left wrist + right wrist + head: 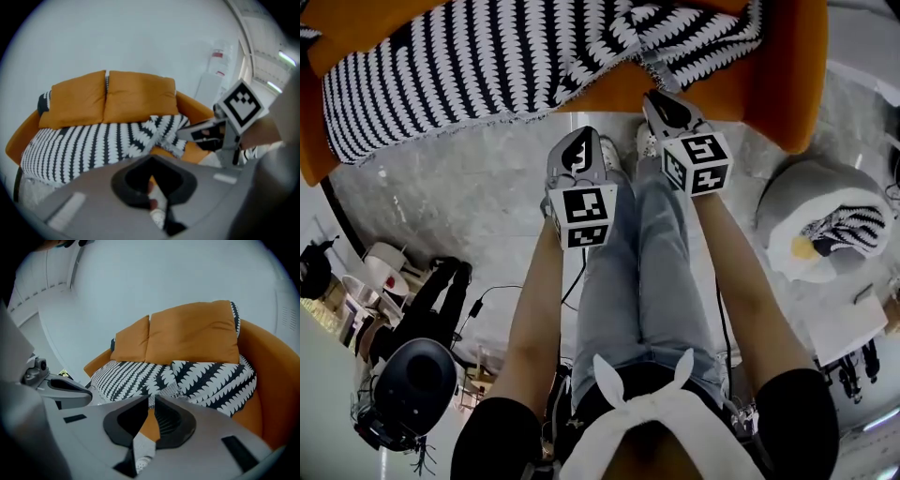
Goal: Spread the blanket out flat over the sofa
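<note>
While the black-and-white blanket (441, 66) runs lengthwise along the seat of the orange sofa (787, 84), it bunches into a crumpled fold (652, 58) at the seat's front edge, right of centre. The right gripper (661, 101) sits just short of that fold, jaws closed on nothing. The left gripper (579, 142) hangs further off, likewise closed and empty. The right one looks nearer for the grab.

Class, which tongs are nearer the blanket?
Right. The right tongs are at the sofa front, just short of the blanket; the left tongs hang further back over the floor.
</note>
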A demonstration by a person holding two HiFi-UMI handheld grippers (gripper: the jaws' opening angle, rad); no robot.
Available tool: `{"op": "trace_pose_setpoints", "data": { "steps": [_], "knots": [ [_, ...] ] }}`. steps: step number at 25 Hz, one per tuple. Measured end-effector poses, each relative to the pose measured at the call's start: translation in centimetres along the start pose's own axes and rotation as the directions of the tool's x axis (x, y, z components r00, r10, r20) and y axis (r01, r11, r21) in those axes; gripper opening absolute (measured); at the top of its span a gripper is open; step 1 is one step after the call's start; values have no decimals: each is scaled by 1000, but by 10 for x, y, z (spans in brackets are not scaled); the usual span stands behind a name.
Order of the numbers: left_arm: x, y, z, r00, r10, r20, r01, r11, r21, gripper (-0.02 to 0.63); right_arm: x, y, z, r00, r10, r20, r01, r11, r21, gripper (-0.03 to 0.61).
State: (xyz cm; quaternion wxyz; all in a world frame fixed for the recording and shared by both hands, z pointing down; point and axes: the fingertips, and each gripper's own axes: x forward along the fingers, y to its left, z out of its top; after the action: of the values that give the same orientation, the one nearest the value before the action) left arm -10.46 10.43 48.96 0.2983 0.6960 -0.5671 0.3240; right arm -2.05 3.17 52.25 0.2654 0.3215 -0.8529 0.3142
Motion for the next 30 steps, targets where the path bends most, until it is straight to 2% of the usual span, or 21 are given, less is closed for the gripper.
{"op": "trace_pose_setpoints", "data": {
  "steps": [4, 6, 8, 14, 16, 20, 27, 30],
  "knots": [
    [-5, 2, 9, 1000, 15, 15, -16, 1000, 16, 5, 0, -8, 4, 999, -25, -23, 25, 1000, -10, 12],
    [13, 9, -2, 1000, 25, -5, -25, 999, 22, 5, 20, -18, -11, 999, -13, -52, 15, 999, 45, 33],
    [36, 17, -13, 1000, 27, -13, -26, 999, 22, 5, 47, -29, -28, 997, 17, -82, -7, 992, 123, 137],
    [64, 25, -24, 998, 52, -18, -52, 999, 17, 5, 81, -63, -46, 995, -11, -98, 36, 965, 259, 137],
    [67, 26, -23, 998, 57, -18, -57, 998, 5, 5, 88, -76, -49, 995, -32, -99, 62, 947, 314, 137],
    [74, 29, -23, 997, 69, -26, -69, 998, 0, 5, 102, -95, -57, 994, -39, -102, 81, 887, 455, 138],
    [82, 40, -24, 997, 74, -28, -74, 997, -31, 5, 119, -108, -60, 993, -51, -111, 103, 838, 536, 137],
    [83, 42, -27, 997, 67, -38, -68, 997, -27, 5, 124, -109, -59, 994, -35, -102, 89, 800, 593, 132]
  ]
}}
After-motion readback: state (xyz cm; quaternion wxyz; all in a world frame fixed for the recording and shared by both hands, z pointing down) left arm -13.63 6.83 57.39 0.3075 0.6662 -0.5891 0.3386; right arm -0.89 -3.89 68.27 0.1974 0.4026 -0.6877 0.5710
